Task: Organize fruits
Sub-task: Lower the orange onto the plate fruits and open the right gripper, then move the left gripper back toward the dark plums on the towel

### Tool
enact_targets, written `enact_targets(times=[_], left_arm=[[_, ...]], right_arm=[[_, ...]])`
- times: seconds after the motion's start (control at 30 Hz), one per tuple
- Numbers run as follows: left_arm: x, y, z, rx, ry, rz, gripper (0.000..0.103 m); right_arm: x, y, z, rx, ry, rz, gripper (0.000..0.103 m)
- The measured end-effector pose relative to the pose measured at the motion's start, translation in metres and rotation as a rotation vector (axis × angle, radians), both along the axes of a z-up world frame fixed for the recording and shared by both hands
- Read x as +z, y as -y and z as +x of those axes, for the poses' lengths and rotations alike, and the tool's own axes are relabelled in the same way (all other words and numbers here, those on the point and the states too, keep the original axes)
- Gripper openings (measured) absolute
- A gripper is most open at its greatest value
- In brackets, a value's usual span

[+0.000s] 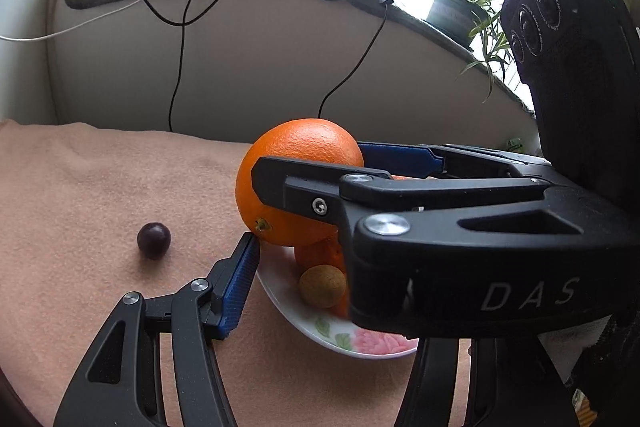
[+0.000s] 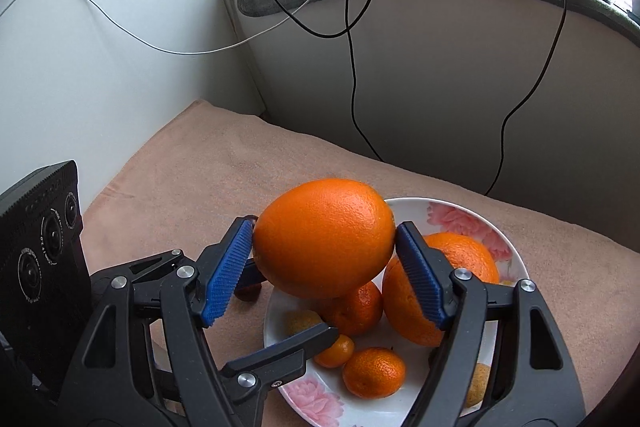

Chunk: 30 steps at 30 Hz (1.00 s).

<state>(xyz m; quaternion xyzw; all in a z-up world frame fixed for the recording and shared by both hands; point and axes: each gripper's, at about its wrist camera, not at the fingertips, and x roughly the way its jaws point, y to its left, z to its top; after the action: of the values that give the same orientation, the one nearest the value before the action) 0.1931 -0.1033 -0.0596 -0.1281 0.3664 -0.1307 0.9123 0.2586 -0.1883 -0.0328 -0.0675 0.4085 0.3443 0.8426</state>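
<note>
Oranges and smaller fruits filled a white plate [image 2: 448, 207] with pink flower prints, and the largest orange [image 2: 325, 238] was pinched between the blue ribbed pads of the right hand-held gripper [image 2: 325, 247], held above the plate's near-left part and clear of the fruit under it. The right wrist view showed what lay below: a second big orange [image 2: 460, 267], three small mandarins [image 2: 374, 373] and a yellowish fruit near the plate's left rim. The left wrist view showed far less of the plate [image 1: 372, 347], since the right tool's black body covered most of it, but it alone showed a dark grape [image 1: 154, 240] lying by itself on the cloth, well apart from the plate, and a round tan longan [image 1: 322, 285] on the plate. In that view the left hand-held gripper [image 1: 280, 201] stood spread wide; one blue pad tip [image 1: 251, 243] sat just beside the underside of the held orange [image 1: 298, 163], though whether it touched could not be told. Everything rested on a surface covered with a peach-pink cloth [image 2: 224, 167]. Behind it rose a pale wall under a window sill draped in grey fabric, with black and white cables hanging down, chargers on the sill, and a potted plant [image 1: 460, 7] by the bright window.
</note>
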Motion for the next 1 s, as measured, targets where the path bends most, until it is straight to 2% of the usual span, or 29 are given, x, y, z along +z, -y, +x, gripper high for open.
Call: enact_targets(times=[0.3,0.47,0.73,1.0], left_arm=[[0.007,-0.005,-0.005,-0.01,0.024,0.001,0.057],[0.009,-0.015,-0.017,0.001,0.035,-0.002,0.057],[0.009,-0.019,-0.03,0.003,0.037,0.011,0.057],[0.017,-0.021,-0.041,0.01,0.051,0.037,0.057]], right_arm=[[0.001,-0.013,0.012,0.046,-0.003,-0.047,0.076],[0.001,-0.015,0.005,0.065,0.012,-0.091,0.076],[0.006,-0.01,0.004,0.032,0.017,-0.077,0.076],[0.02,-0.007,-0.008,0.027,0.032,-0.021,0.076]])
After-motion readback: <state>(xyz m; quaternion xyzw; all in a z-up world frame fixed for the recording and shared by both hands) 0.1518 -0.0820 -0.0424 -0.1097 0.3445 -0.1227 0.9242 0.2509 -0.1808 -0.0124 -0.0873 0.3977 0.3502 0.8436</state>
